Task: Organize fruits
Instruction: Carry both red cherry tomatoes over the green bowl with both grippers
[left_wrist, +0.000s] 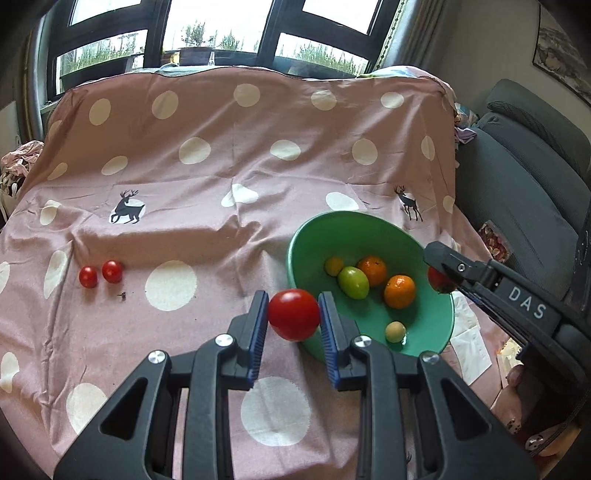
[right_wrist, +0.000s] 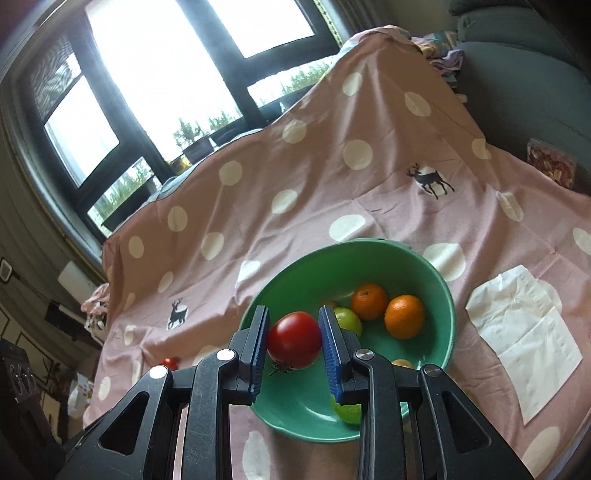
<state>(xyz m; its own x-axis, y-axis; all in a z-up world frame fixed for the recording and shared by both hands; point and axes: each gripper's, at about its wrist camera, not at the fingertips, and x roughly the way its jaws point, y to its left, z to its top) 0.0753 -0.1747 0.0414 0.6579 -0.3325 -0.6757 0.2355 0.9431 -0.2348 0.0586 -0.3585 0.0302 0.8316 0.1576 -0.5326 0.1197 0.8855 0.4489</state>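
Two tomatoes are gripped, one per gripper. The right gripper (right_wrist: 293, 341) holds its tomato (right_wrist: 294, 340) over the green bowl (right_wrist: 439, 291). The left gripper (left_wrist: 293, 314) clamps its tomato (left_wrist: 293, 314) just short of the bowl's near-left rim.

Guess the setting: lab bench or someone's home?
Most likely a home living room: a polka-dot deer-print cloth drapes the work surface, a grey sofa sits beside it, and a big window shows potted plants outside.
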